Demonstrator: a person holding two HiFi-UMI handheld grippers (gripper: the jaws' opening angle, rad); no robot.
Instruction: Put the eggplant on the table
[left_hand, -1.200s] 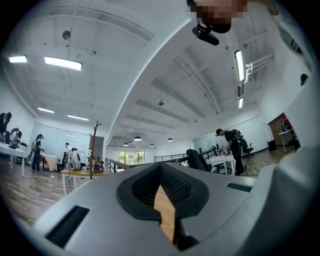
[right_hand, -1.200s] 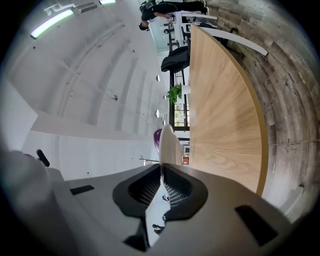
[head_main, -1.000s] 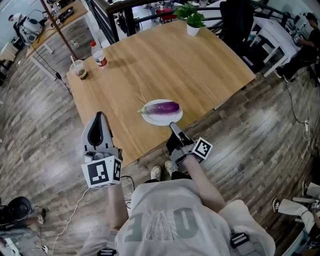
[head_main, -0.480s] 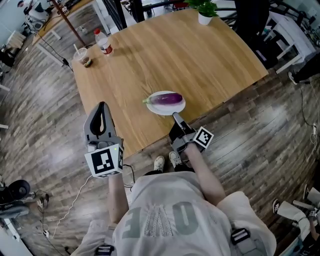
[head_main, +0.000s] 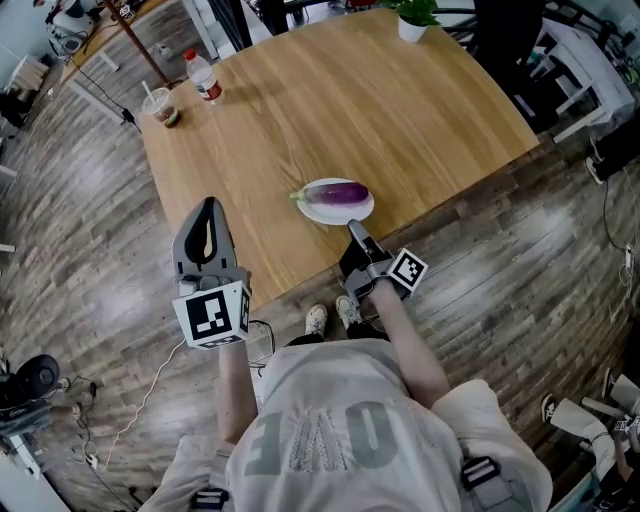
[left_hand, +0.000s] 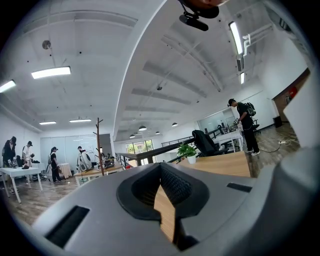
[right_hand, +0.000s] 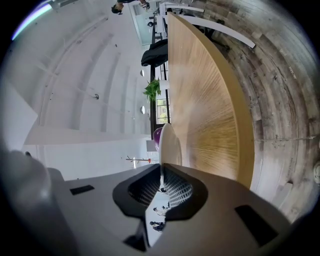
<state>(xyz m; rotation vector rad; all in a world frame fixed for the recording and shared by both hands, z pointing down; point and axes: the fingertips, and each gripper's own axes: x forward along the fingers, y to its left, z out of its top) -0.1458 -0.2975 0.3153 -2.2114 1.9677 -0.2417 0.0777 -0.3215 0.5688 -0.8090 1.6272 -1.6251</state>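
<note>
Evidently the eggplant (head_main: 341, 192) lies on a white plate (head_main: 318, 212) near the edge of the surface (head_main: 350, 100), not yet on bare wood. The right hand-held gripper (head_main: 354, 230) aims at it, closed and empty (it must open first); the left hand-held gripper (head_main: 208, 205), also closed, hangs aside.

A red-capped bottle (head_main: 204, 78) stands near a cup (head_main: 165, 110) with a straw, a potted plant (head_main: 413, 20) well apart.

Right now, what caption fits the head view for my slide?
Eggplant on a white plate near the table edge; left gripper and right gripper, both shut, hover nearby.
</note>
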